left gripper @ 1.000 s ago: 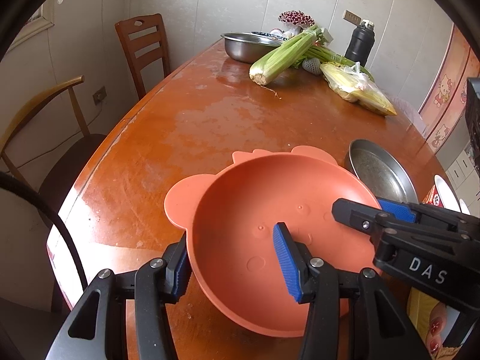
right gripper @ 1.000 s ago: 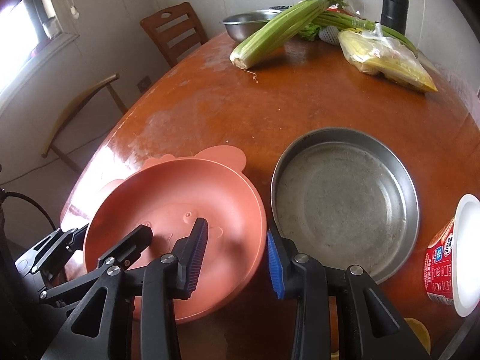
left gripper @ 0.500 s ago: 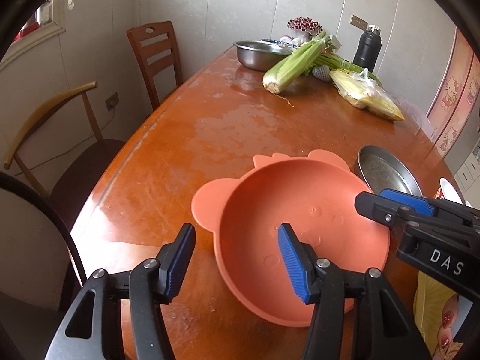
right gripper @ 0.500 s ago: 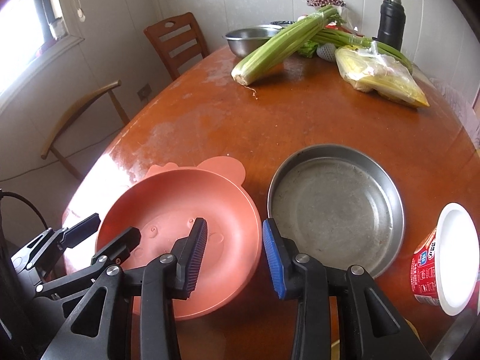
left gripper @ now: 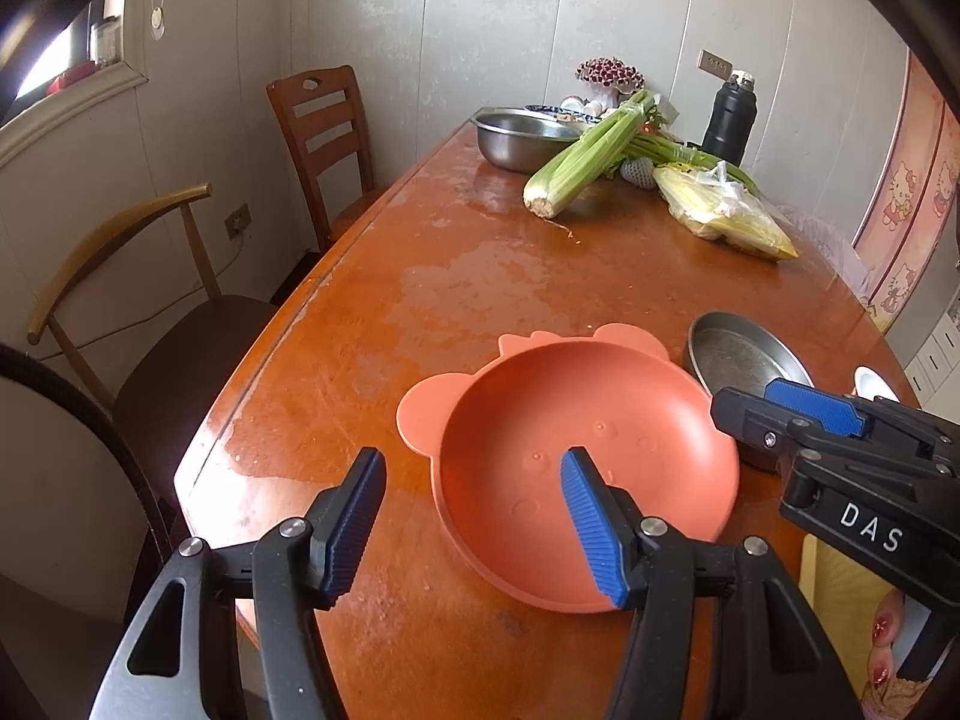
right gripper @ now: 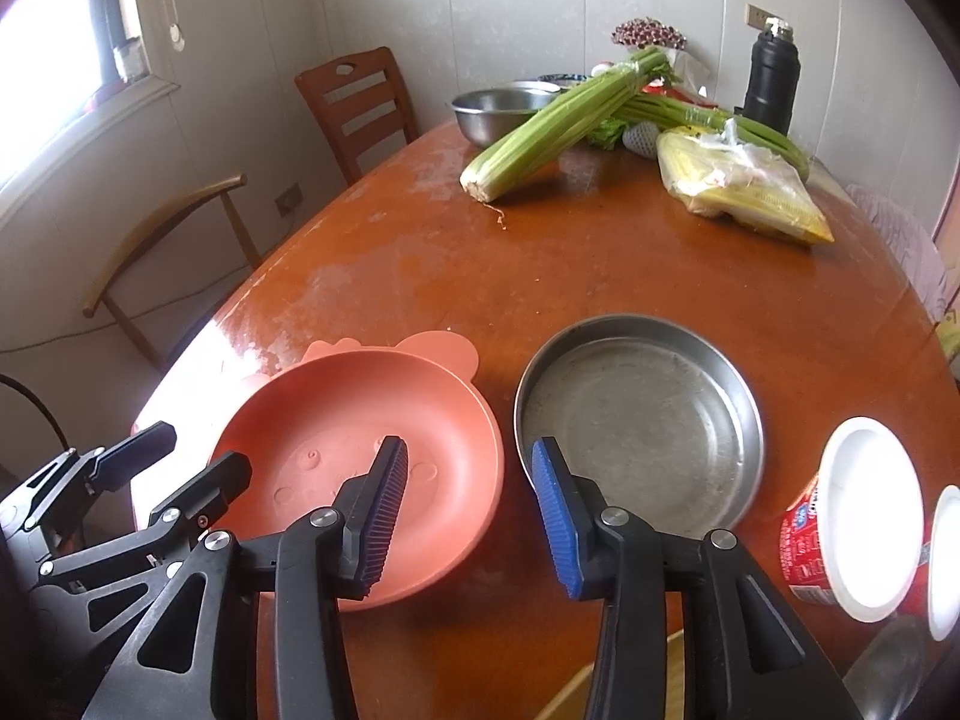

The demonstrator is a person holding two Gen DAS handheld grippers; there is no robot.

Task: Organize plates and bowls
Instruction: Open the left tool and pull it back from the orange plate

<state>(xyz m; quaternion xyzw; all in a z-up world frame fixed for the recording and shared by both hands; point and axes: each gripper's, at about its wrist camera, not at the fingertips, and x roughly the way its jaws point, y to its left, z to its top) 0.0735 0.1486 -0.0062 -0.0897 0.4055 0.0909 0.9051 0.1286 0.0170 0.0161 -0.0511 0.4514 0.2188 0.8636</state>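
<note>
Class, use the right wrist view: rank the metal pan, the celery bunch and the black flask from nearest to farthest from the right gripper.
1. Metal pan: just ahead of the right gripper, slightly to its right.
2. Celery bunch: across the table, middle, lying slanted.
3. Black flask: farthest, upright at the back right by the wall.

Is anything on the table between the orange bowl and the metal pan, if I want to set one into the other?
Nothing visible: the orange bowl and the metal pan sit side by side on the table, with only a narrow strip of bare wood between them.
</note>
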